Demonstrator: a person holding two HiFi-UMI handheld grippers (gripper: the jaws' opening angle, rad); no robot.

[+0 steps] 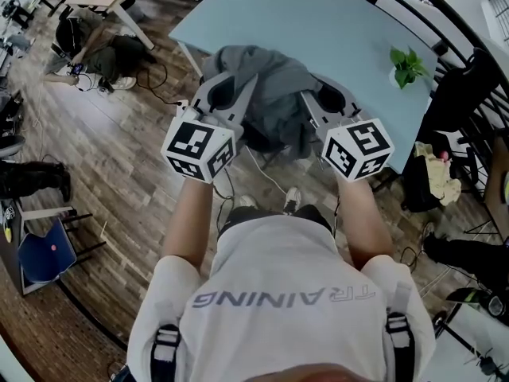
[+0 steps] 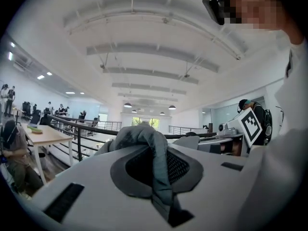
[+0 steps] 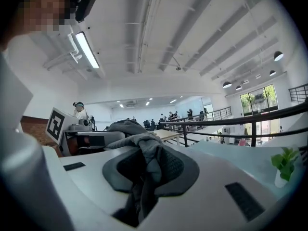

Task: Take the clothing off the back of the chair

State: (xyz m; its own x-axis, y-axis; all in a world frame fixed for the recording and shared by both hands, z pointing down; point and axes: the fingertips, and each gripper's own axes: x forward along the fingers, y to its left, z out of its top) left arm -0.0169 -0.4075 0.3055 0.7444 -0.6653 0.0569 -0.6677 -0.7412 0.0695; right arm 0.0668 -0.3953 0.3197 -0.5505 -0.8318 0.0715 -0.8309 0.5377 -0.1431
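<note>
I am holding the grey, soft fabric garment (image 1: 274,94) bunched up between my two tools, in the middle of the scene, just on the near side of the light blue tabletop (image 1: 318,22). My left gripper (image 1: 231,94) is pressed together on a fold at the garment's left side, and in the left gripper view a strip of grey cloth is running out between the dark pads. My right gripper (image 1: 318,98) is pinching another fold at the garment's right side in the same way. The loose part is drooping between and below both tools, above the wooden plank floor (image 1: 119,157). I am judging this to be the lift-off step: the clothing is gripped and raised, but I cannot tell whether its lower edge is free of the chair, because the hanging cloth is hiding what stands beneath it. The next move, as I am reading it, calls for both pinches staying firm and level while the garment is carried clear, away from the small green potted plant (image 1: 408,66) at the far right.
</note>
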